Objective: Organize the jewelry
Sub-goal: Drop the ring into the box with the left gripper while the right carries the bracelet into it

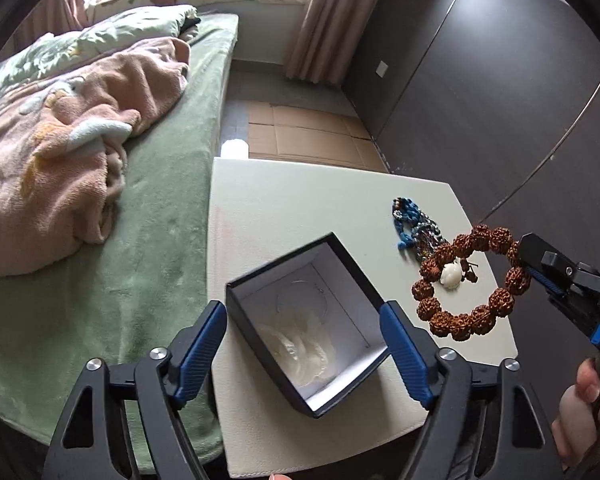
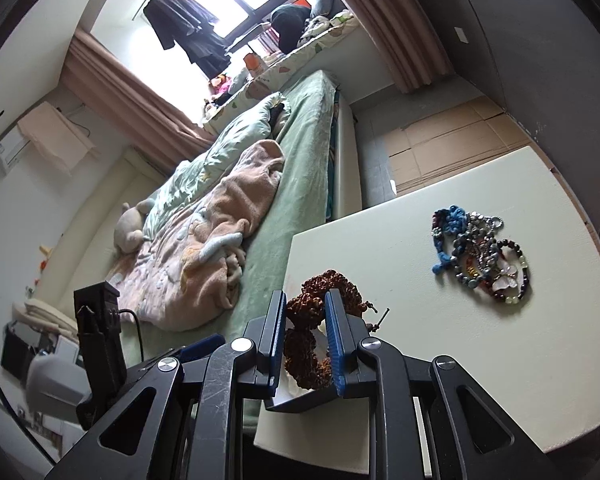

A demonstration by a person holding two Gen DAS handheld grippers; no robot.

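A dark open box (image 1: 342,258) with a white inside stands on the white table (image 1: 300,200). In it lie a whitish bracelet (image 1: 300,352) and a thin silver hoop. My left gripper (image 1: 304,320) is open, one finger on each side of the box, and nothing is pressed between the pads. My right gripper (image 2: 306,320) is shut on a brown knobbly bead bracelet (image 2: 324,284). The bracelet (image 1: 460,324) carries a white bead and hangs in the air right of the box, with the right gripper (image 1: 524,250) at its far side. A heap of mixed bracelets (image 1: 416,228) (image 2: 480,256) lies further back on the table (image 2: 500,360).
A bed with a green cover (image 1: 160,220) and a pink blanket (image 1: 60,152) runs along the table's left edge. Cardboard (image 1: 308,132) covers the floor beyond the table. Dark cupboard doors (image 1: 480,80) stand to the right. A hand (image 1: 580,408) holds the right gripper's handle.
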